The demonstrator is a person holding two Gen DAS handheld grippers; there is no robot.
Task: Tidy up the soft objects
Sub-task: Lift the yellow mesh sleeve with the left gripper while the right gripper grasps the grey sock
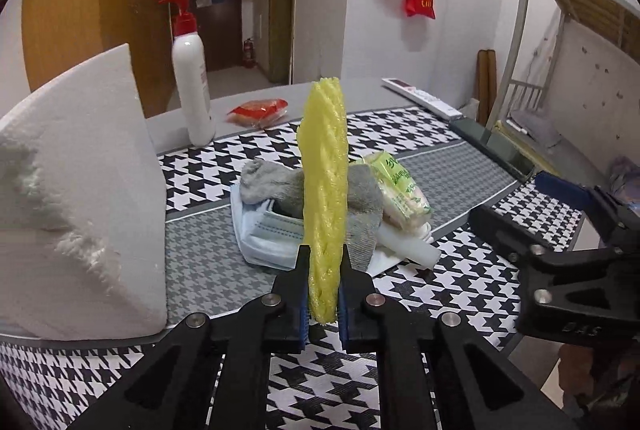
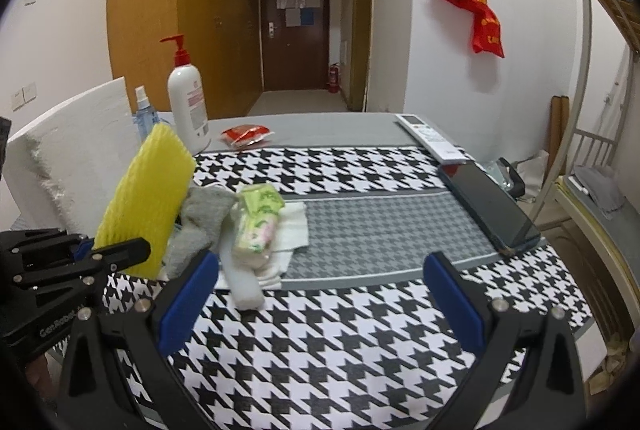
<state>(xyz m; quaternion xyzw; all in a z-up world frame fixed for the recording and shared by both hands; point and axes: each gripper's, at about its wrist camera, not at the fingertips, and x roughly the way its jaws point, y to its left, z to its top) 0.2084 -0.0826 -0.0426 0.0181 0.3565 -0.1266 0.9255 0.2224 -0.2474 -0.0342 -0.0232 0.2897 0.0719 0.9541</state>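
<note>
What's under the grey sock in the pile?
The grey sock lies on blue face masks. The yellow foam net, gripped in the left claw, hides the sock's middle and whatever lies beneath it.

Left wrist view faces 12 o'clock, close behind the yellow foam net [image 1: 325, 190]. Right wrist view sits farther back; both share the houndstooth table [image 2: 328, 346].

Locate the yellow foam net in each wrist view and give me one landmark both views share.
Left wrist: the foam net stands edge-on at centre, clamped in the left gripper, hiding part of the grey sock.
Right wrist: it shows broadside at left, held by the left gripper; the right gripper is open and holds nothing.
Shared landmark: the white pump bottle at the table's far left.
</note>
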